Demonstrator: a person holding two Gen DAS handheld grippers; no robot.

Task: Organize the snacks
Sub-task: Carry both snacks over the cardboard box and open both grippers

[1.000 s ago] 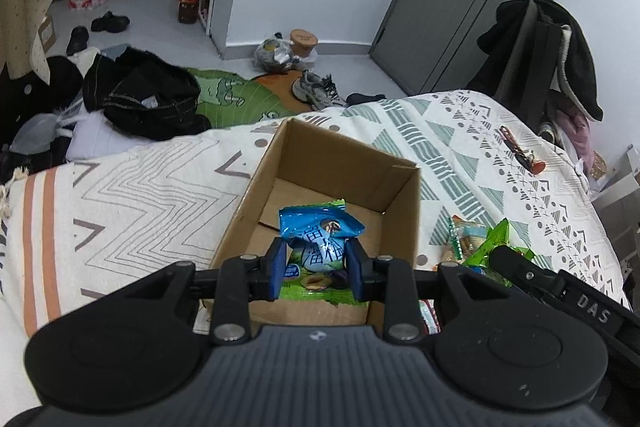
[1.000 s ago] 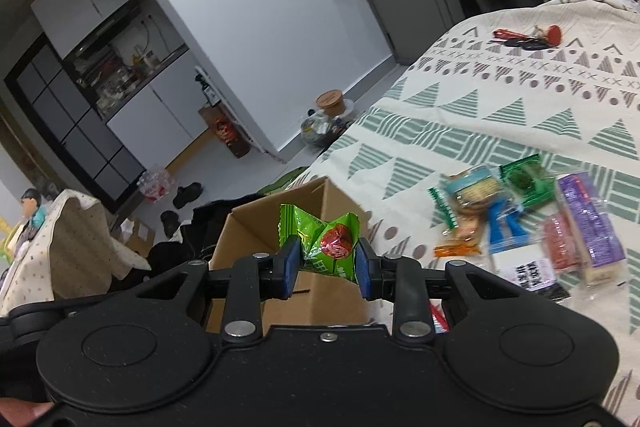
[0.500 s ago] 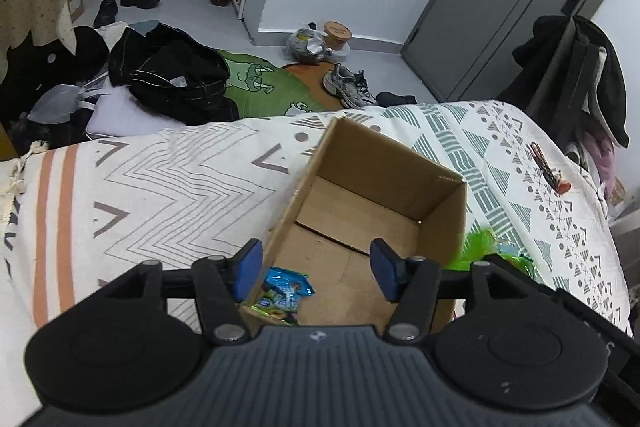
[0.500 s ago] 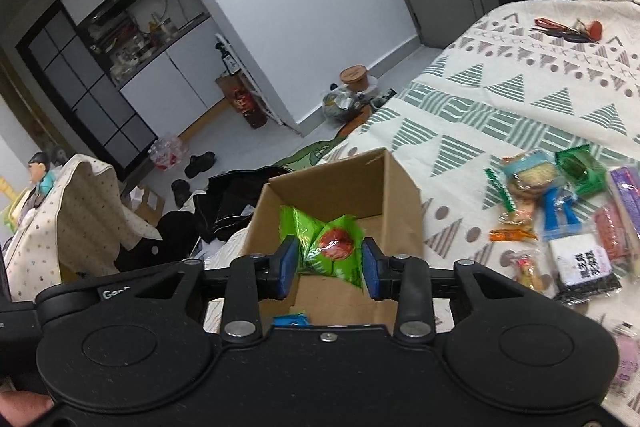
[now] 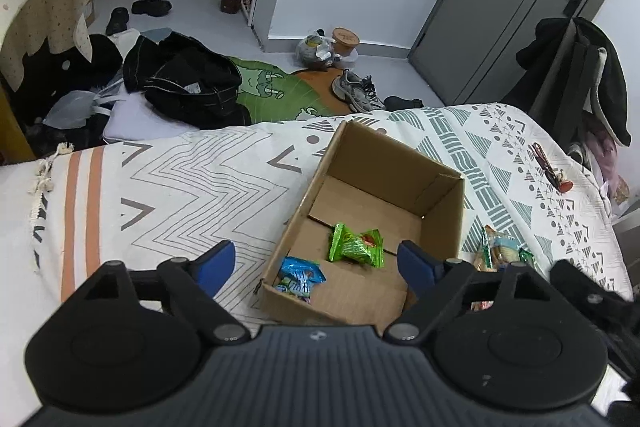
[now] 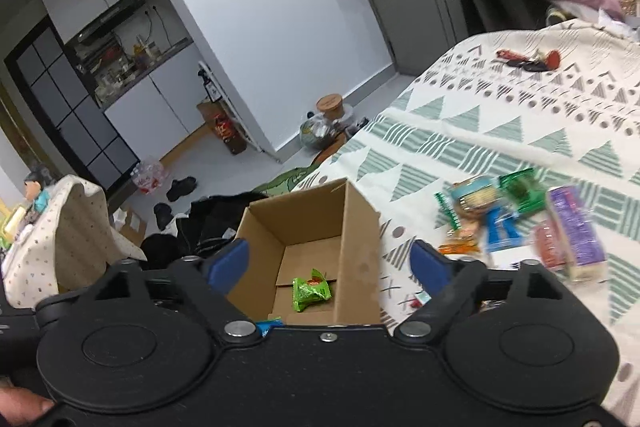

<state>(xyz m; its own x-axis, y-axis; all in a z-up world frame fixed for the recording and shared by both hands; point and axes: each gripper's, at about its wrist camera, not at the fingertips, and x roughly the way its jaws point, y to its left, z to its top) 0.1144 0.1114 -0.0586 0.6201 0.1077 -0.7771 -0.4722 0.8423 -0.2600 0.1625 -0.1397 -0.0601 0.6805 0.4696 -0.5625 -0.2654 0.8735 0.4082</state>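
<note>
Change since a second ago: both our grippers have let go; the blue and green packets we held then now lie in the cardboard box (image 5: 440, 223).
Bed cover (image 5: 180, 187): patterned cloth under the cardboard box, seen in both wrist views.
Cardboard box: open-topped, sitting on the bed cover, our landmark for everything below.
Left gripper (image 5: 316, 263): we hold it above the box's near edge, jaws spread wide, nothing between them.
Right gripper (image 6: 330, 263): we hold it over the box's near side, jaws likewise wide apart and empty.
Loose snacks (image 6: 520, 223): a blurred cluster of packets on the cover, to the right of the box and outside it.
Green snack packet (image 5: 356, 245): flat on the box floor, about mid-box.
Blue snack packet (image 5: 300, 275): on the box floor in the near left corner, apart from the green one.
</note>
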